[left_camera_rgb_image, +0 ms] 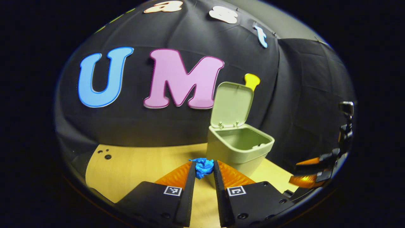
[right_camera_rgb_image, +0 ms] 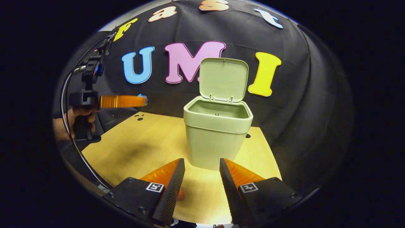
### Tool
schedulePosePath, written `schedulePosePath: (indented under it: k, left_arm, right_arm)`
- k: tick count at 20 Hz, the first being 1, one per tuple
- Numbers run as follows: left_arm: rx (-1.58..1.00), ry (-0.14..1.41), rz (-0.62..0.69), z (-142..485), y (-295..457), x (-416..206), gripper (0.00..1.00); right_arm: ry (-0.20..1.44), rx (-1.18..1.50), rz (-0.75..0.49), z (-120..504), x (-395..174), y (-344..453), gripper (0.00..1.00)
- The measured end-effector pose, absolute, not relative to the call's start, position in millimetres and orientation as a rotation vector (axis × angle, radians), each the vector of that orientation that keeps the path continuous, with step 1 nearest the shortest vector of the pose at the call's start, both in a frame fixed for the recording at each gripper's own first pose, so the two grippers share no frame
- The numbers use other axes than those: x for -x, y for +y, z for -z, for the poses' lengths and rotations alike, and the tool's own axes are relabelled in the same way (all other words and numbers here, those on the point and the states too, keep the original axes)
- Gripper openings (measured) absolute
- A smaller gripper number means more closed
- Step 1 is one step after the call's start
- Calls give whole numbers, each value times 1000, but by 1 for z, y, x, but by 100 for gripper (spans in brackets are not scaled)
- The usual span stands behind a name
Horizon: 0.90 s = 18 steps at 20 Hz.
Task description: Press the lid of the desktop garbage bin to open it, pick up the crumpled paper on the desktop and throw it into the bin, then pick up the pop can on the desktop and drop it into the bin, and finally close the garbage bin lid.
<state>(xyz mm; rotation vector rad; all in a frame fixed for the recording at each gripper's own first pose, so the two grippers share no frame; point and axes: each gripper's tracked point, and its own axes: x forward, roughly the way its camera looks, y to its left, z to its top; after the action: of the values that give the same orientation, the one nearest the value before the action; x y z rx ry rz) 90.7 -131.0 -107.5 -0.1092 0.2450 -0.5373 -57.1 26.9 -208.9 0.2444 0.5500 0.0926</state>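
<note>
My left gripper (left_camera_rgb_image: 204,162) is shut on a blue crumpled paper (left_camera_rgb_image: 203,168), held above the table just left of the bin. The pale green bin (left_camera_rgb_image: 238,151) stands with its lid (left_camera_rgb_image: 232,104) tipped up and back. In the right gripper view the bin (right_camera_rgb_image: 216,141) sits straight ahead with its lid (right_camera_rgb_image: 223,79) raised and its inside looking bare. My right gripper (right_camera_rgb_image: 202,167) is open, low over the table in front of the bin. The left gripper (right_camera_rgb_image: 144,100), held by a hand (right_camera_rgb_image: 68,125), hovers at the left with a bit of blue paper (right_camera_rgb_image: 142,95) at its tip.
The bin rests on a light wooden table (right_camera_rgb_image: 142,152) with small holes near its far left corner. A small reddish patch (right_camera_rgb_image: 180,194) peeks out beside my right gripper's left finger; what it is I cannot tell. The right gripper (left_camera_rgb_image: 294,172) appears at the far right in the left gripper view.
</note>
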Motion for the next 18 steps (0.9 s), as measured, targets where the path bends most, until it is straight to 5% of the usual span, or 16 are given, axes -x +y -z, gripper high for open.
schedulePosePath:
  k: [18]
  left_arm:
    - [17, 212, 751, 98, -274, -166, 38]
  right_arm:
    - [622, -294, 80, 231, 104, -17, 72]
